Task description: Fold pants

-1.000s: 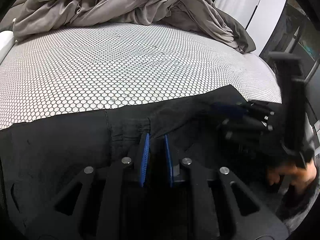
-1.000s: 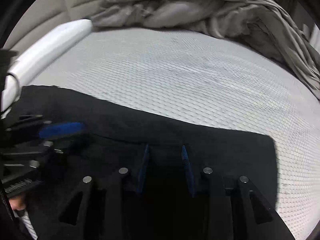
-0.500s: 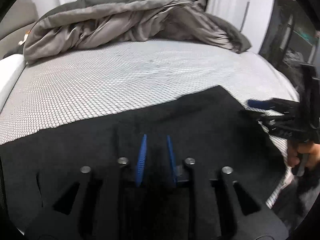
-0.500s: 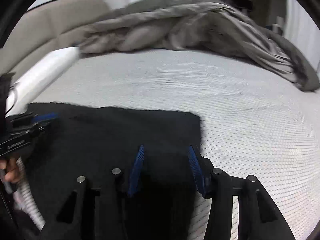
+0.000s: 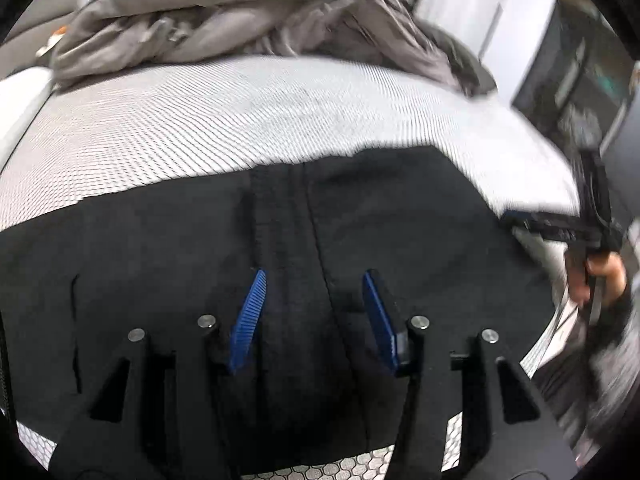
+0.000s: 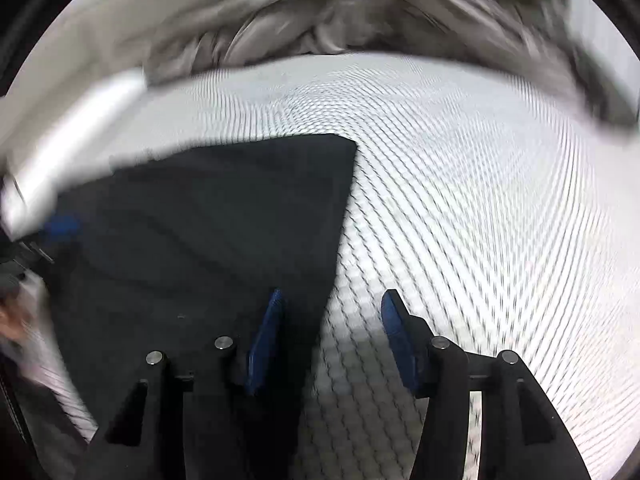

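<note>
Left claw [image 5: 314,312], blue ribbed pads: jaws apart, just been opening, nothing clamped; black fabric pants [image 5: 360,216] lie flat beneath, seam running between the pads. Right claw [image 6: 330,334]: jaws apart, also just been opening, empty; left pad over pants' right edge [image 6: 224,220], right pad over bare mattress. Pants folded, spread on near part of white honeycomb-patterned mattress [image 5: 200,120]. Further back: crumpled grey duvet [image 5: 240,12] heaped at bed's far end. No containers visible.
</note>
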